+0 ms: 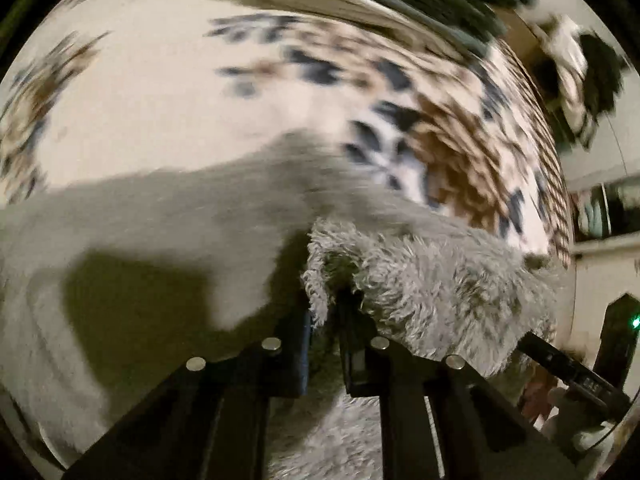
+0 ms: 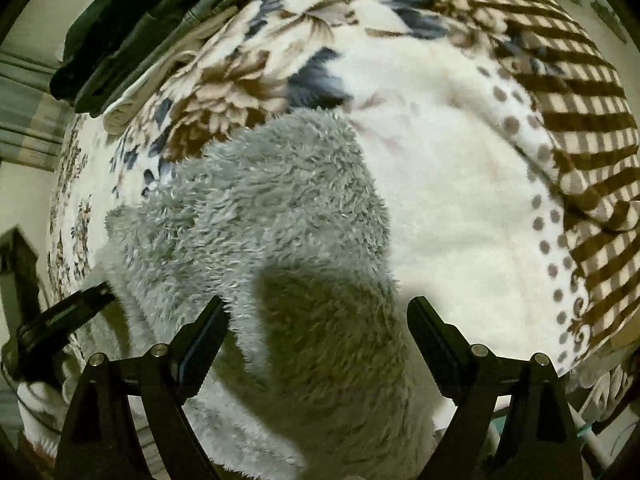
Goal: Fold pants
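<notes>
The grey fluffy pants [image 2: 280, 208] lie on a cream blanket with brown and blue flowers [image 2: 460, 184]. In the left wrist view my left gripper [image 1: 326, 304] is shut on an edge of the pants [image 1: 420, 276], and the fabric drapes over and to the right of its fingers; the view is blurred. In the right wrist view my right gripper [image 2: 316, 320] is open, its two fingers standing either side of the near part of the pants, just above the fabric. The left gripper also shows at the left edge of the right wrist view [image 2: 68, 312].
Dark folded clothes [image 2: 148, 16] and a cream folded piece lie at the far left of the blanket. A brown checked border [image 2: 580, 128] runs along the blanket's right side. The right gripper's black body shows at the lower right of the left wrist view [image 1: 576, 376].
</notes>
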